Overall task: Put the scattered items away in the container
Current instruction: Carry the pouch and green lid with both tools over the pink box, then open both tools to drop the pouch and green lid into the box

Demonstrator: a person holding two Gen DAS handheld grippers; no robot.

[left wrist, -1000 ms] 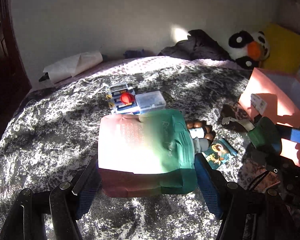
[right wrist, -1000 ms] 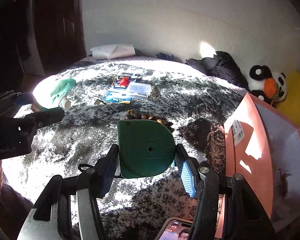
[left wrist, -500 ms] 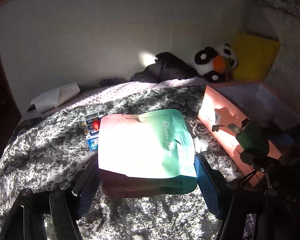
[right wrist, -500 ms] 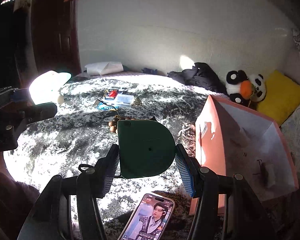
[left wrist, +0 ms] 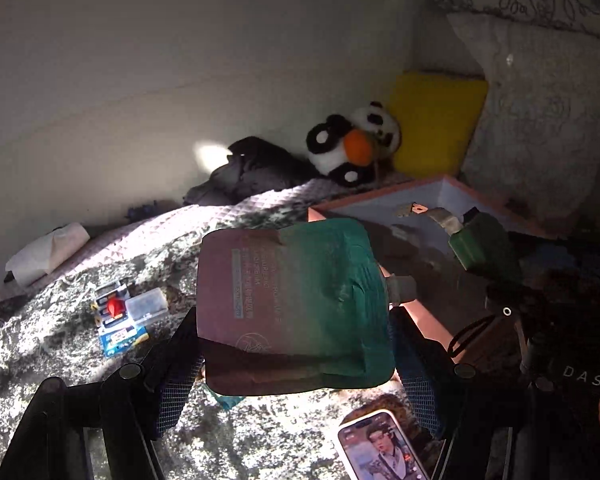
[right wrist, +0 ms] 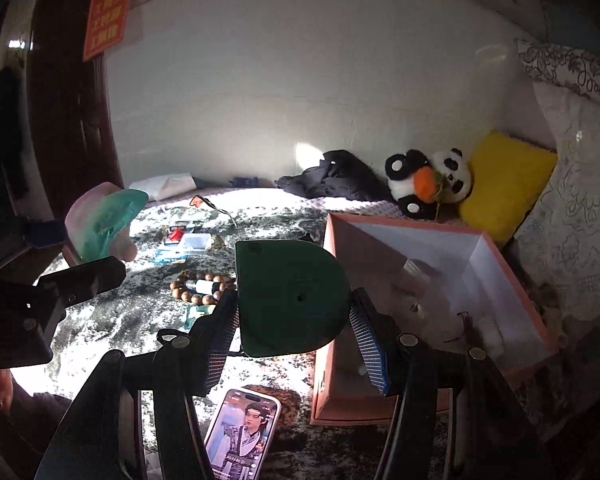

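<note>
gripping pouch [left wrist: 296, 304] — left gripper [left wrist: 296, 356] clamped.

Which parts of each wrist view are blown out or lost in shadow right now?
Left wrist: hard sunlight clips the bedspread under the shaded pouch; the right gripper is nearly black. Right wrist: the bedspread at lower left is blown out, the green case is dim, the door is lost in shadow, and fisheye bends the box rim.

Panda plush [right wrist: 430, 182] against wall, touching yellow cushion [right wrist: 506, 182]. Dark clothing [right wrist: 332, 180] beside plush. Phone [right wrist: 244, 434] face-up on patterned bedspread [right wrist: 100, 320], screen lit.
</note>
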